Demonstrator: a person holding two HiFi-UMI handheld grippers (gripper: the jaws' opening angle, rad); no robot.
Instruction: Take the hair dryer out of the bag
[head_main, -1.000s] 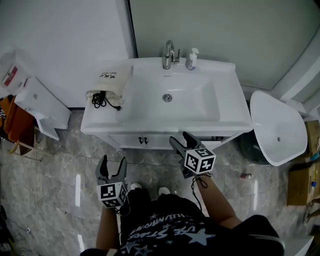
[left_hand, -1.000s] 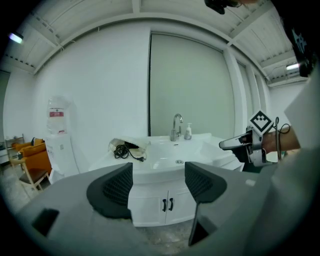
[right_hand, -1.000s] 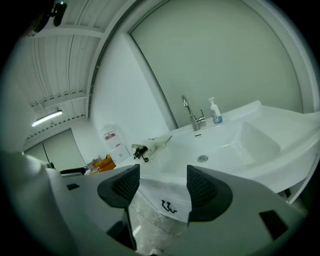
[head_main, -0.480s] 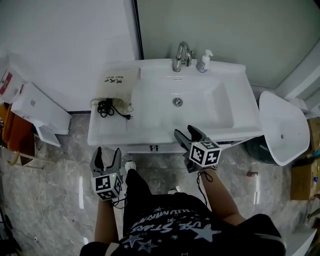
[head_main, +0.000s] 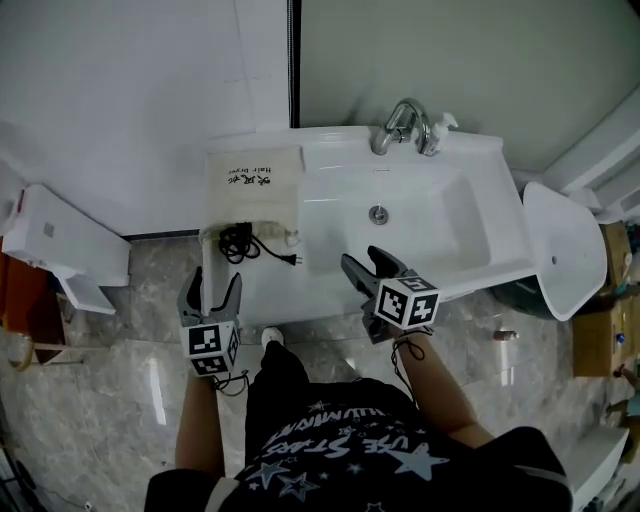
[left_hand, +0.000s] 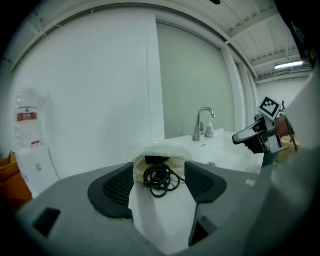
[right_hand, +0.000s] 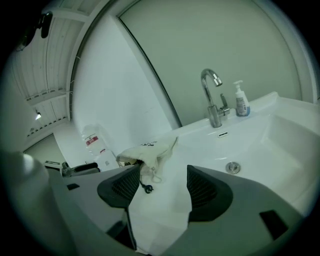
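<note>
A cream cloth bag (head_main: 253, 187) lies on the left end of the white washbasin counter (head_main: 320, 285), mouth toward me. A coiled black cord (head_main: 240, 242) with its plug (head_main: 296, 261) spills from the mouth; the hair dryer's dark body (left_hand: 157, 160) just shows inside. My left gripper (head_main: 209, 293) hangs open in front of the counter edge, below the bag, jaws framing the cord (left_hand: 161, 180). My right gripper (head_main: 368, 273) is open over the counter's front, right of the bag (right_hand: 147, 152), nothing between its jaws.
The sink bowl (head_main: 405, 215) with drain, a chrome faucet (head_main: 398, 124) and a soap dispenser (head_main: 438, 130) lie to the right. A white toilet (head_main: 563, 250) stands at far right, a white box (head_main: 60, 250) on the floor at left. Walls close behind.
The view has shifted toward the counter's left end; both grippers are nearer the counter, the left one now just below the bag's mouth. Both stay open.
</note>
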